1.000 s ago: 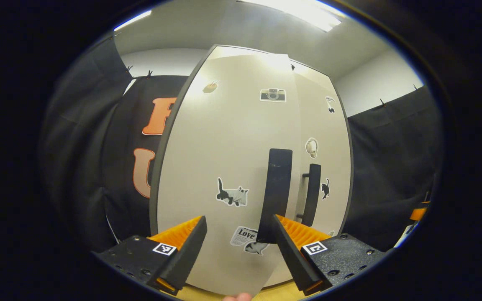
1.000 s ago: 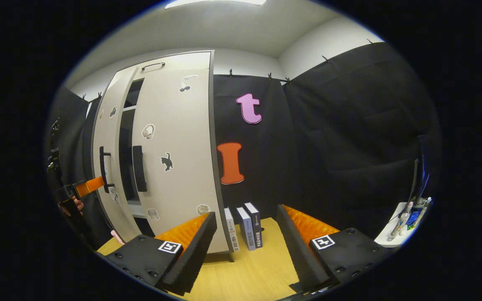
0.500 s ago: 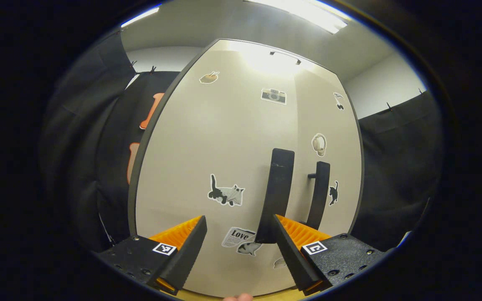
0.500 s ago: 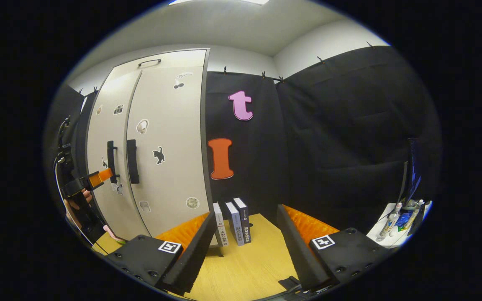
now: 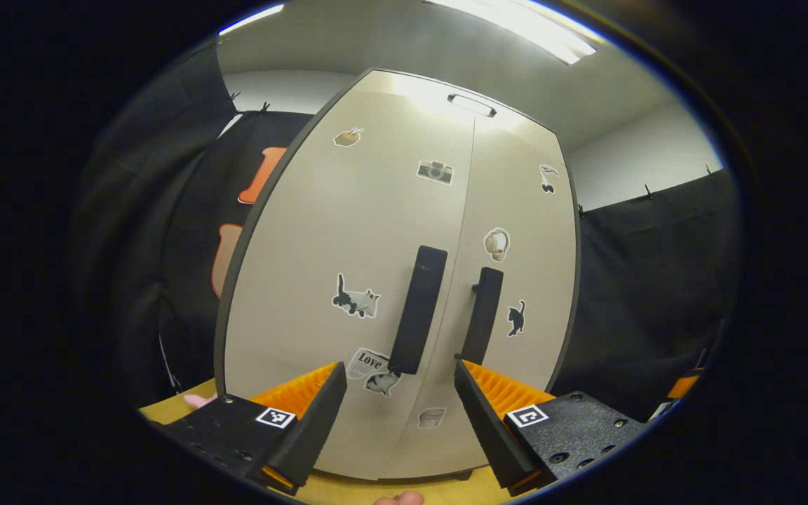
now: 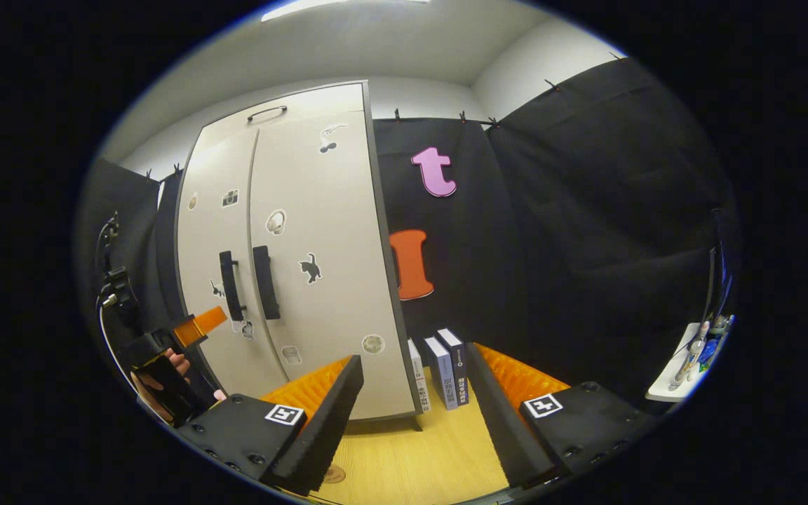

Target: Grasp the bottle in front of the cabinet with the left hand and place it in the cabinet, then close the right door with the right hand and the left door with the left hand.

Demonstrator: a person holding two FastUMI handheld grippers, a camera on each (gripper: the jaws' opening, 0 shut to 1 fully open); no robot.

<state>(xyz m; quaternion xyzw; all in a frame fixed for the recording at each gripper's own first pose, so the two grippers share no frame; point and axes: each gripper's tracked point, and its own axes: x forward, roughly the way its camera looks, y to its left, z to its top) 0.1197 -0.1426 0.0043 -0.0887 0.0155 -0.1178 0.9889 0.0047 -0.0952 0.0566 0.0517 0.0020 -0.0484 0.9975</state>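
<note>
Both doors of the cabinet point(image 5: 348, 231) sit flush, the left door point(image 5: 334, 280) and right door point(image 5: 523, 280) meeting at a thin centre seam, their two dark handles point(image 5: 418, 308) side by side. The left gripper point(image 5: 398, 410) faces the doors from just in front, jaws apart and holding nothing, apart from the left handle. The right gripper point(image 6: 411, 414) hangs off to the side, jaws likewise apart and empty, pointed at the desk point(image 6: 411, 456) where three books point(image 6: 439, 368) stand at the cabinet's right corner. In that view the left gripper point(image 6: 197, 326) and the hand holding it point(image 6: 165, 375) sit low by the cabinet's left edge. The bottle is out of sight, presumably behind the doors, so its placement cannot be checked. The task looks all but done. The remaining risks are small: a finger catching a handle on the way back and tugging a door open, or an unlatched door drifting ajar.
</note>
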